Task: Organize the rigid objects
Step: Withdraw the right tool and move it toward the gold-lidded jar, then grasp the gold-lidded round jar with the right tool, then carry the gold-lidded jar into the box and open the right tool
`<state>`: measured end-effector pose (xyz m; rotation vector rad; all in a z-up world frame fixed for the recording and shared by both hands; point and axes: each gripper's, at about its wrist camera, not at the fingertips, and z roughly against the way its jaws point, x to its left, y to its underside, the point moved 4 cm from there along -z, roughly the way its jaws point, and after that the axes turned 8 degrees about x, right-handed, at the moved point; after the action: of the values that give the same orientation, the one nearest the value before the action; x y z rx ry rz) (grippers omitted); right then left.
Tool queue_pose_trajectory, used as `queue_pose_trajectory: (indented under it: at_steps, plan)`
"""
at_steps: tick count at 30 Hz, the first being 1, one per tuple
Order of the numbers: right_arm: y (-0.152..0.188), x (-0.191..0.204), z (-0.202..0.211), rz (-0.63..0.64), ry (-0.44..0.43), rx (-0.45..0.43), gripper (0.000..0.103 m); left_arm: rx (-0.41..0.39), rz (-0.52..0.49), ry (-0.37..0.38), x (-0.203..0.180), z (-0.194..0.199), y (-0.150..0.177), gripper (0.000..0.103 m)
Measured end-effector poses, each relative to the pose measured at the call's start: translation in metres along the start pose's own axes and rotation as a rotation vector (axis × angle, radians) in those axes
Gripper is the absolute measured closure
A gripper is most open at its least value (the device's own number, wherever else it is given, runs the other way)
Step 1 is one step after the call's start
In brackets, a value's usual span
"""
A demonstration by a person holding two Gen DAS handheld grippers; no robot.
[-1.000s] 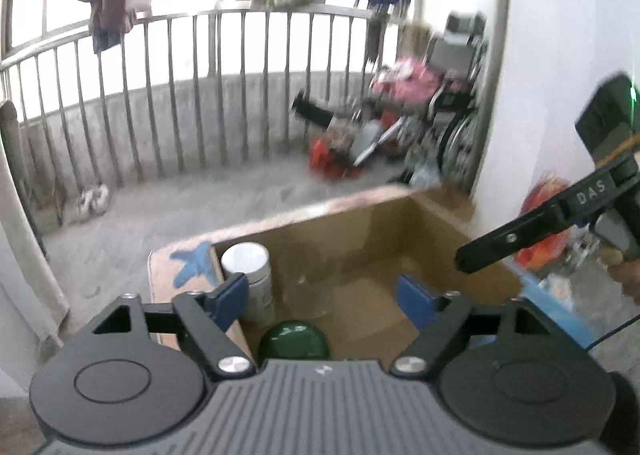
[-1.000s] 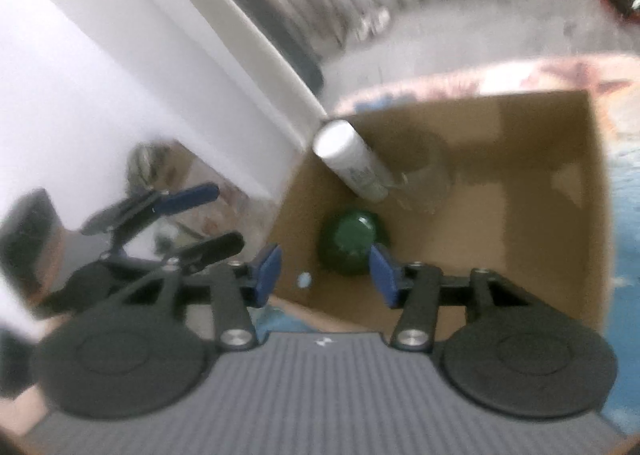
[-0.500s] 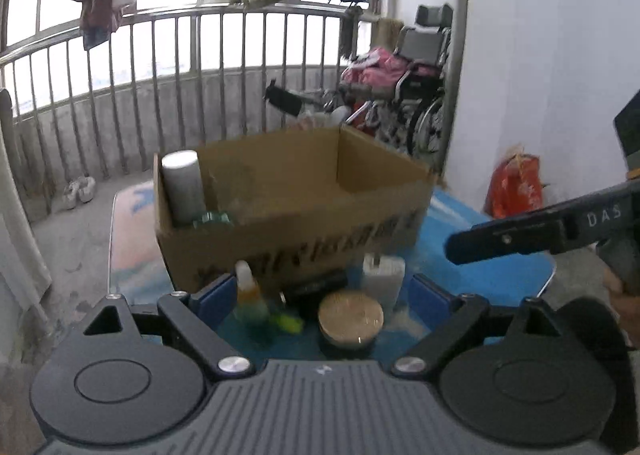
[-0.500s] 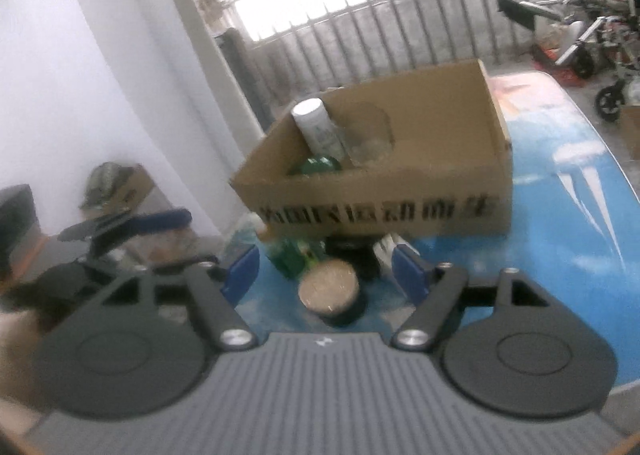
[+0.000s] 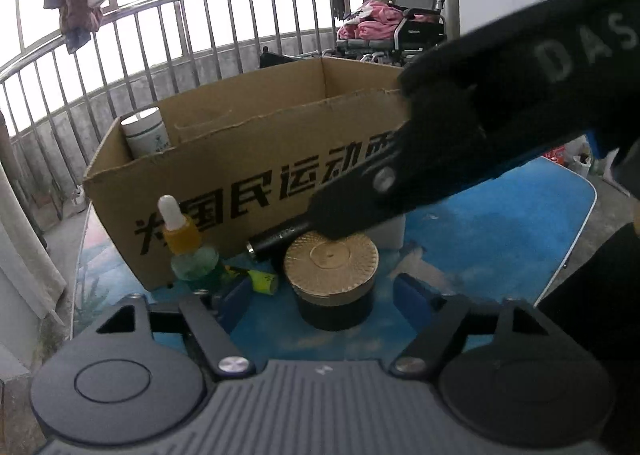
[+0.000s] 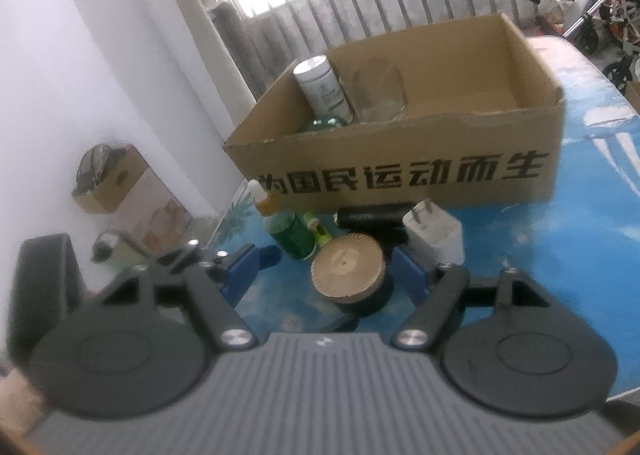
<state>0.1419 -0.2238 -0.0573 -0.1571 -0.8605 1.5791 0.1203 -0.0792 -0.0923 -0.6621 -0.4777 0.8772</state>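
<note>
Two low wrist views, close, angled down, sharing cardboard box [image 5: 240, 159] [image 6: 400, 171].

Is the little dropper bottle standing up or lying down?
Standing up. The dropper bottle sits on the blue table with its white tip pointing up, outside the cardboard box.

the black left gripper with blue pads [image 5: 324, 301] tilts downward, its jaws apart after just closing a little with nothing pressed between them, while the matching black right gripper [image 6: 324, 269] also angles down, its 2 jaws spread wide.
</note>
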Motion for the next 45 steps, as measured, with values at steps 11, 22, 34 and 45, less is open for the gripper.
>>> queue_pose_trajectory:
  at_steps: [11,22,34,45]
  plan:
    - [0.002,-0.002,-0.036,-0.004,0.037,0.084,0.034,-0.018,0.020,0.040,0.005,-0.016,0.002,0.040]
    - [0.000,-0.003,-0.055,0.015,0.065,0.106,0.045,-0.032,0.048,0.075,0.008,-0.019,0.008,0.046]
    - [0.001,-0.003,-0.054,0.030,0.094,0.117,0.054,-0.032,0.076,0.085,0.010,-0.007,0.012,0.047]
    - [0.003,0.016,-0.016,0.050,0.056,0.051,0.054,-0.073,0.056,0.012,-0.002,0.041,-0.005,0.047]
